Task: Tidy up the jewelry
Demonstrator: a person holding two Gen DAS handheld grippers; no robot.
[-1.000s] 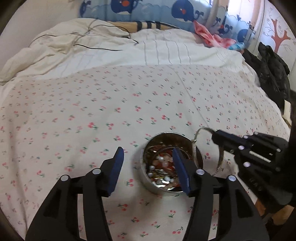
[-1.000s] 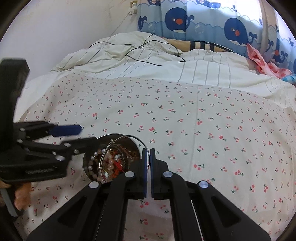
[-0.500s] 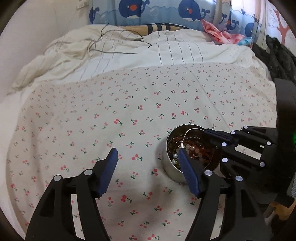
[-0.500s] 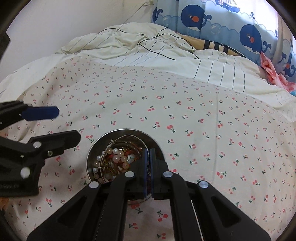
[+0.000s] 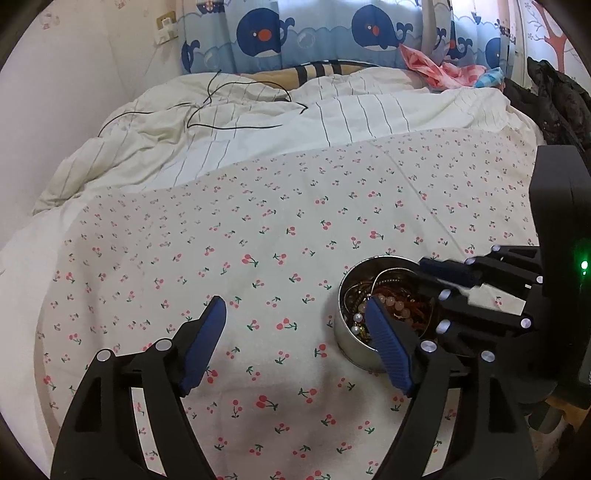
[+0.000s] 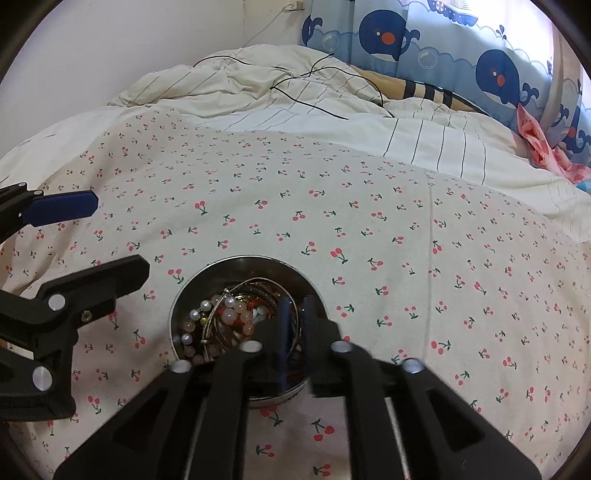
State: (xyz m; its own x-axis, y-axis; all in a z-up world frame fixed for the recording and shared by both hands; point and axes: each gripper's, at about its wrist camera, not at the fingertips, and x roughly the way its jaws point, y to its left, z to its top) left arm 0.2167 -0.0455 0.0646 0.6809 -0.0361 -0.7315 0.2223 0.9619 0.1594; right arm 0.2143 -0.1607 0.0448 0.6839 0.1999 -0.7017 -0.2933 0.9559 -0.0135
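A round metal tin (image 5: 349,343) sits on the cherry-print sheet and holds beads, pearls and bangles (image 6: 225,317). A thin silver bangle (image 5: 384,275) lies in the tin, leaning on its rim. My right gripper (image 6: 295,321) hangs over the tin's near rim (image 6: 177,306), its fingers slightly parted and blurred, with the bangle (image 6: 258,282) lying just ahead of them. In the left wrist view the right gripper (image 5: 430,273) reaches over the tin from the right. My left gripper (image 5: 295,325) is wide open and empty, just left of the tin.
The cherry-print sheet (image 5: 258,229) covers the bed around the tin. A rumpled striped duvet (image 5: 258,122) with a black cable (image 5: 236,127) lies behind. Whale-print curtains (image 5: 295,33) hang at the back. Dark clothing (image 5: 554,96) lies at the far right.
My right gripper lowered the silver bangle into the tin and its fingers have parted slightly. My left gripper drew back to the left, still open.
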